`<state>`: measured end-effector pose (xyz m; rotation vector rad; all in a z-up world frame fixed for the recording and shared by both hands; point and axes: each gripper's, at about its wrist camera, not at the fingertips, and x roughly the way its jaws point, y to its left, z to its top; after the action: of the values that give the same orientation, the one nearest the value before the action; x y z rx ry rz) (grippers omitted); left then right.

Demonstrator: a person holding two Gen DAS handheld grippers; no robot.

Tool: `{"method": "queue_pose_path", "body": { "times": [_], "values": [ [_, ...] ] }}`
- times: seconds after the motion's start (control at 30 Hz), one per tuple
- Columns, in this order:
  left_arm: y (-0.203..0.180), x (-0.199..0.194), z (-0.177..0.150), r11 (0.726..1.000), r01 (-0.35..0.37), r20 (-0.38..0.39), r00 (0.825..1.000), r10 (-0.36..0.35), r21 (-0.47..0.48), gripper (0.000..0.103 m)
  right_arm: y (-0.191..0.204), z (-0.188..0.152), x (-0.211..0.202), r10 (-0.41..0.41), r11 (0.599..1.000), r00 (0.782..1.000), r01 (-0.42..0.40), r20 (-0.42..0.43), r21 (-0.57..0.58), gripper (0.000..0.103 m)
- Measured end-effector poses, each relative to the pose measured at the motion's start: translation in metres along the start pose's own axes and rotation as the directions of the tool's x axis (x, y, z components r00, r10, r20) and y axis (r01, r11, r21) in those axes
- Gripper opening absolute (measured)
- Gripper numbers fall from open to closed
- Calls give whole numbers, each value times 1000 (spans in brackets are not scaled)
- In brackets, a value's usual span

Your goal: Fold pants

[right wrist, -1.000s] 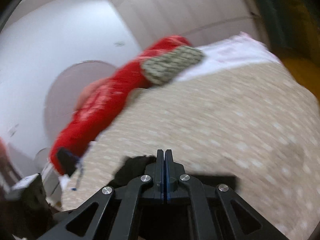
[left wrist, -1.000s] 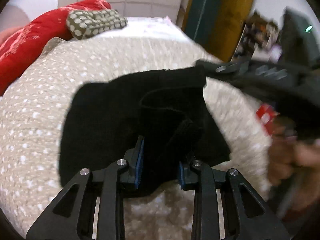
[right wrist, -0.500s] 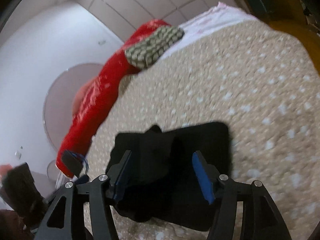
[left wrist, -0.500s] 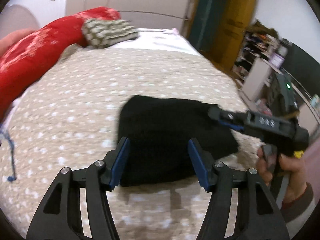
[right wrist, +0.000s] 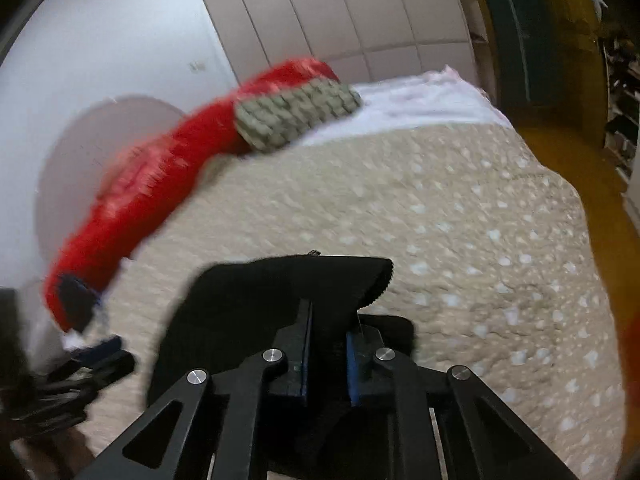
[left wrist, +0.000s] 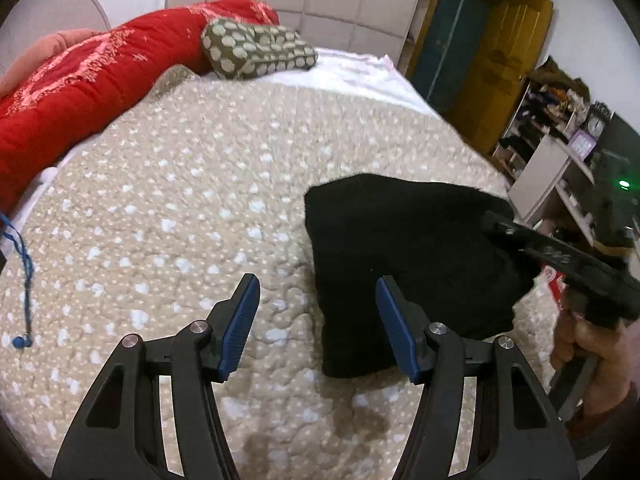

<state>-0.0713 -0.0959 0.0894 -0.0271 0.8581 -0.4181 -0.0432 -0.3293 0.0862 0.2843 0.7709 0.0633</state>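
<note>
Pants [left wrist: 404, 264] are already down to a compact black bundle, lying on the beige spotted bedspread [left wrist: 192, 216] near its right-hand edge in my left wrist view, so most folding looks done. My left gripper [left wrist: 316, 328] is released, blue pads apart with nothing between them, hovering over bare bedspread just left of the bundle; its right finger overlaps the bundle's lower edge in the picture, contact unclear. My right gripper [right wrist: 328, 356] is closing on the pants: a ridge of black cloth stands between its pads and the top layer humps up ahead of them, pads look to be pressing the fabric. In the left view the right gripper [left wrist: 560, 256] comes in from the bundle's right side, my hand [left wrist: 588, 340] on its handle. I judge what's left is one last fold or a tidy of that raised layer, then letting go. The red quilt [left wrist: 80, 88] and dotted pillow [left wrist: 256, 52] sit well apart at the head of the bed. The right view is blurred, so fold edges are hard to check.
</note>
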Motion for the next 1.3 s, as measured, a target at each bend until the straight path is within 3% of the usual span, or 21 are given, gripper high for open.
{"method": "queue_pose_path", "body": {
  "times": [0.1, 0.23, 0.33, 0.43, 0.63, 0.77, 0.9, 1.0, 1.3],
  "values": [
    [-6, 10, 1, 1000, -9, -25, 1000, 10, 20, 61, -12, -6, 25, -71, 997, 995, 72, -73, 16, 23],
    [-9, 10, 13, 998, -49, 4, 999, 49, 35, 61, -14, -3, -4, -89, 995, 996, 89, -3, 39, 28],
    [-9, 19, 22, 998, -62, 6, 998, 62, 31, 61, -2, 0, -31, -34, 999, 999, 34, 34, 1, 28],
    [-13, 31, 24, 997, -74, -11, 997, 75, 37, 61, 22, -3, -37, 11, 995, 1000, -10, 10, -97, 28],
    [-16, 48, 17, 995, -86, -48, 995, 89, 52, 64, 36, -43, -20, -59, 984, 992, 39, -111, -173, 29],
    [-15, 50, 14, 995, -91, -43, 995, 93, 48, 69, 32, -71, -22, -77, 977, 994, 59, -78, -206, 29],
    [-15, 46, 16, 994, -102, -41, 994, 104, 49, 69, 26, -57, -29, -25, 988, 994, 8, -105, -156, 29],
    [-16, 42, 18, 992, -116, -33, 992, 118, 54, 69, 22, -43, -40, 8, 992, 998, -17, -68, -123, 29],
    [-17, 49, 32, 989, -142, -21, 990, 143, 46, 69, 21, -12, -16, -29, 994, 999, 28, -14, -103, 29]
  ]
}}
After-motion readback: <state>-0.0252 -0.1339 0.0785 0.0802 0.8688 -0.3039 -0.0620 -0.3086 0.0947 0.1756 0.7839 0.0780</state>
